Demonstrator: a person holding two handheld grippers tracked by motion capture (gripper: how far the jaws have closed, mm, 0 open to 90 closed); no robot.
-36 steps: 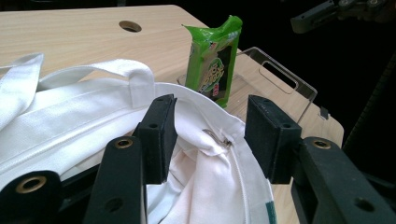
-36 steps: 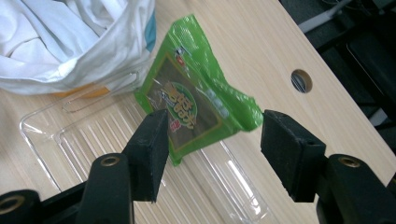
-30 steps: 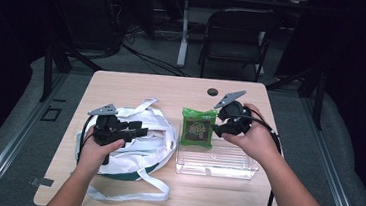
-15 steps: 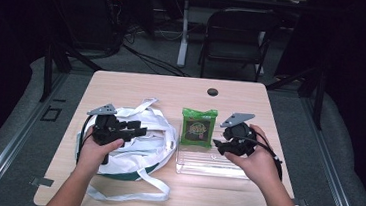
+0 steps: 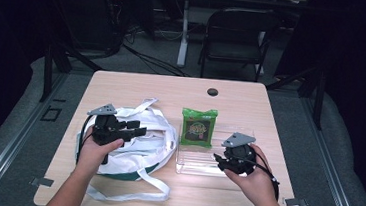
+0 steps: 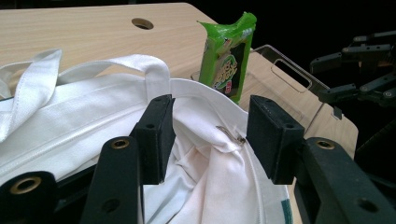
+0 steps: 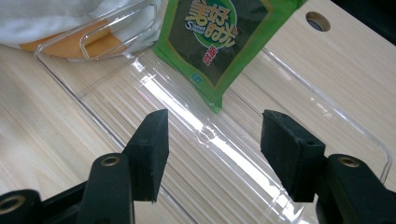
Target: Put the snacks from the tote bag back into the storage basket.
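On the pale wooden table [image 5: 251,101], a green snack packet [image 5: 198,127] stands upright at the back of a clear plastic tray [image 5: 190,166], leaning a little, its long axis running up from the tray floor. The right gripper [image 5: 217,159] hangs low over the near end of that tray with its jaws apart and nothing between them. The packet lies straight ahead of those jaws, further along the tray, so I judge the right hand the nearer one and a short push forward the likely move. The left gripper [image 5: 138,128] sits over a white cloth bag [image 5: 142,147] beside the tray. Its jaws stand half apart astride the bag's rim without pressing it, so it holds nothing I can make out.

The right gripper view shows what the high view cannot: the packet's [image 7: 219,39] bottom corner rests on the ribbed tray floor [image 7: 187,135], in line with the gap between the jaws. The left gripper view shows the bag's open mouth [image 6: 205,154] and a small metal clasp [image 6: 229,136] inside the rim, with the packet [image 6: 227,56] standing just beyond the bag.
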